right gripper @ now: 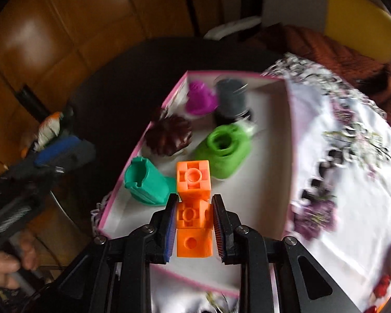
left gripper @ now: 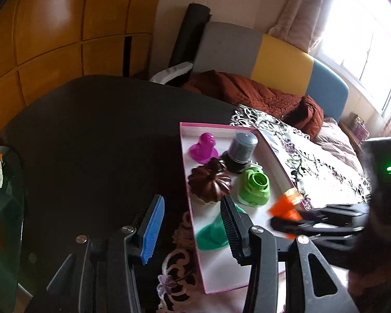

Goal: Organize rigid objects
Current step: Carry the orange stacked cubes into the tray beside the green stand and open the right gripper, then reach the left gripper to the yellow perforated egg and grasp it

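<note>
Your right tongs (right gripper: pixel 194 221) are clenched on the orange block stack (right gripper: pixel 194 203), gripping its middle cube while it hangs above the near end of the pink-rimmed box (right gripper: pixel 289 135). Let go from this height and the stack could topple into the teal cup (right gripper: pixel 146 182) or the green piece (right gripper: pixel 225 151), both just beside the landing spot. Your left tongs (left gripper: pixel 193 224) stand released with nothing between them, straddling the box's near wall, so a careless shift could nudge the box along the table (left gripper: pixel 104 130).
</note>
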Available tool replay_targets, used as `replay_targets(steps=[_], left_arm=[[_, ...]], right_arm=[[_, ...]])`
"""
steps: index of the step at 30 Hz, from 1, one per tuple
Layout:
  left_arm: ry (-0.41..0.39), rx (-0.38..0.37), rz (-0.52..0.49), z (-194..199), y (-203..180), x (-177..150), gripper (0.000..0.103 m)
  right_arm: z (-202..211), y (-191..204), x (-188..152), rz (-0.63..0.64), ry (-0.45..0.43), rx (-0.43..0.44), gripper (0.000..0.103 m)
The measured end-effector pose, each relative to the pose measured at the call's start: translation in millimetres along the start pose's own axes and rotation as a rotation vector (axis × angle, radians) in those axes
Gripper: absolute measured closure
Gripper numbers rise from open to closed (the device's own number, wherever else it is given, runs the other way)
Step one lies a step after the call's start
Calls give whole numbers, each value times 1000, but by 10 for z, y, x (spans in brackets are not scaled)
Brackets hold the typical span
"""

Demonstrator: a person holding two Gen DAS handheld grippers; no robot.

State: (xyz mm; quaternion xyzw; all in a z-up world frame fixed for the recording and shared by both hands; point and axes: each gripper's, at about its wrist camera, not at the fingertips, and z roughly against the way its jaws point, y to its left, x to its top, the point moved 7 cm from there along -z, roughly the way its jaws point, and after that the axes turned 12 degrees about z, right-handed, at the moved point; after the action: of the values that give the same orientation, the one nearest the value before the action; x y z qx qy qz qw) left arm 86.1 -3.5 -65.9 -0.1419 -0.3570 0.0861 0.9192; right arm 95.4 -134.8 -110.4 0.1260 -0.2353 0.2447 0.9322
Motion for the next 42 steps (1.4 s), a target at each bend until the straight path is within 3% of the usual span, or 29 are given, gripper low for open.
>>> replay_targets(steps=[4, 7, 10, 13, 17, 30, 42], left_arm=[[3, 11, 8, -12, 70, 1, 58], [9, 20, 9, -37, 96, -11, 58], [8, 22, 6, -45, 95, -9, 58], [7, 18, 4, -45, 81, -6, 58], [3, 14, -5, -19, 47, -19, 58], [-7, -10, -53, 86, -149, -53, 58], [-1, -46, -133, 130, -447, -137, 58]], right_arm=[[-383, -20, 101, 1, 43, -42, 78], [-515, -129, 150, 4, 55, -139, 80], [-529, -175, 188, -24, 42, -129, 80], [-461, -207, 202, -20, 14, -130, 79], [-330, -210, 157, -40, -25, -112, 63], [99, -195, 61, -46, -134, -176, 59], [650, -587, -194, -133, -227, -282, 51]])
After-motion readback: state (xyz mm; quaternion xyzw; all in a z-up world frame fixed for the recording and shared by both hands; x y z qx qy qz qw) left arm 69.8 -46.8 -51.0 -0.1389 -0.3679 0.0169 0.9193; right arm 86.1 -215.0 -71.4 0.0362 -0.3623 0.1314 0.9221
